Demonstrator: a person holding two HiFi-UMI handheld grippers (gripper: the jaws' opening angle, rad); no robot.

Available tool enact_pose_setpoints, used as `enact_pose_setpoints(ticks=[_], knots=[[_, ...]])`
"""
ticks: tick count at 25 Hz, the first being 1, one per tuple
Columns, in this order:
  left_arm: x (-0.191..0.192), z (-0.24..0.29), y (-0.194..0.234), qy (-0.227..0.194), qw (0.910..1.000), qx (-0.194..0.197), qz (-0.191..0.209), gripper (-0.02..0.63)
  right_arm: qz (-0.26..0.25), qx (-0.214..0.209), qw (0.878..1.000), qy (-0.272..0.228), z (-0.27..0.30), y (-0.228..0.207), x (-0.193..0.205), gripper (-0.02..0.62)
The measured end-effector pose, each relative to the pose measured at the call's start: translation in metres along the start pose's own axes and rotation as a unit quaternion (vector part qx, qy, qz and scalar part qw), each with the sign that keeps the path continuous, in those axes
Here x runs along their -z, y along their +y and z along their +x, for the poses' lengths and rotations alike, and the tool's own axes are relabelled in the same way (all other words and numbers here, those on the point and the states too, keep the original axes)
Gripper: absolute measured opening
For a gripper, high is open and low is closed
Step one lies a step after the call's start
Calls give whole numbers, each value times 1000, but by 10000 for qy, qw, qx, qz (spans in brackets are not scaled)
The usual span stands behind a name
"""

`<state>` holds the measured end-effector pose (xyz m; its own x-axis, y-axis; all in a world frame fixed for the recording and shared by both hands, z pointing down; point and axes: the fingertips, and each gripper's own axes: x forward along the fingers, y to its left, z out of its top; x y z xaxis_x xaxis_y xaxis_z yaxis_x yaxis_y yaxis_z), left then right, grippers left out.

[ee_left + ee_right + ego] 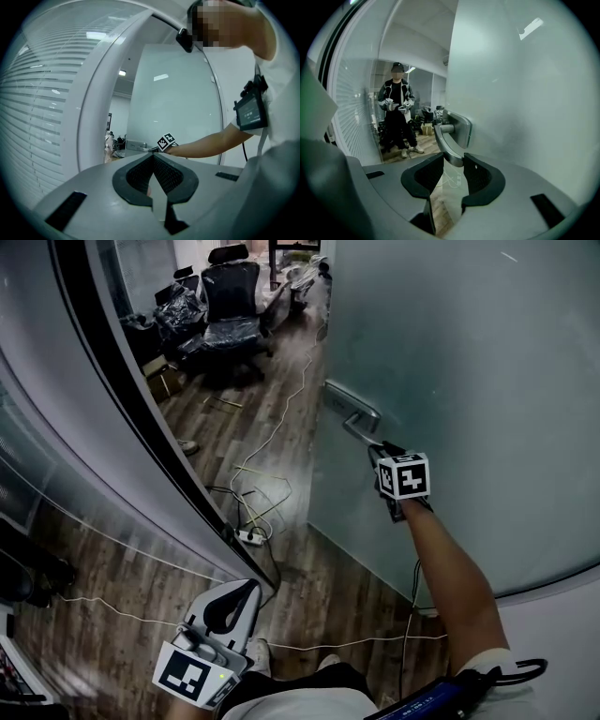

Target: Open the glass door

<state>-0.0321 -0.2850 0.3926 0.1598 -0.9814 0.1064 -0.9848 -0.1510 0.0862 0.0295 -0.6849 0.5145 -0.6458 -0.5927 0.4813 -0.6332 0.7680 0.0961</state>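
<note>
Frosted glass door point(469, 381) ajar, right tongs point(453, 164) clamped on its handle point(445, 140), tip hidden, left tongs point(153, 157) clenched empty.

In the head view the right forearm point(450, 559) is bare and runs from the lower right of the frame up toward the centre, nearly straight, and the right gripper point(382, 448) at its end tilts a little downward. Its marker cube point(405, 474) faces the camera. In the right gripper view the right gripper point(453, 161) has its jaws partly closed, with both pads pressing on the tip of the door handle point(449, 145). The left gripper point(246, 589) sits low at the lower left of the head view, close to the body. Its jaws meet tip to tip, with nothing between them point(153, 155).
</note>
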Motion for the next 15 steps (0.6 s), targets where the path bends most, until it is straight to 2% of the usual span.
enact_pose_setpoints(ticks=[3,8,15], knots=[[1,0,0,19,10000,-51,-43,0,18,75,9999,73,8,-12,-3,138],[-2,2,-1,28,9999,-79,-79,0,-425,343,9983,184,12,-30,-6,140],[6,2,-2,13,9999,65,-117,0,-145,437,9988,-141,-21,-40,-6,140]])
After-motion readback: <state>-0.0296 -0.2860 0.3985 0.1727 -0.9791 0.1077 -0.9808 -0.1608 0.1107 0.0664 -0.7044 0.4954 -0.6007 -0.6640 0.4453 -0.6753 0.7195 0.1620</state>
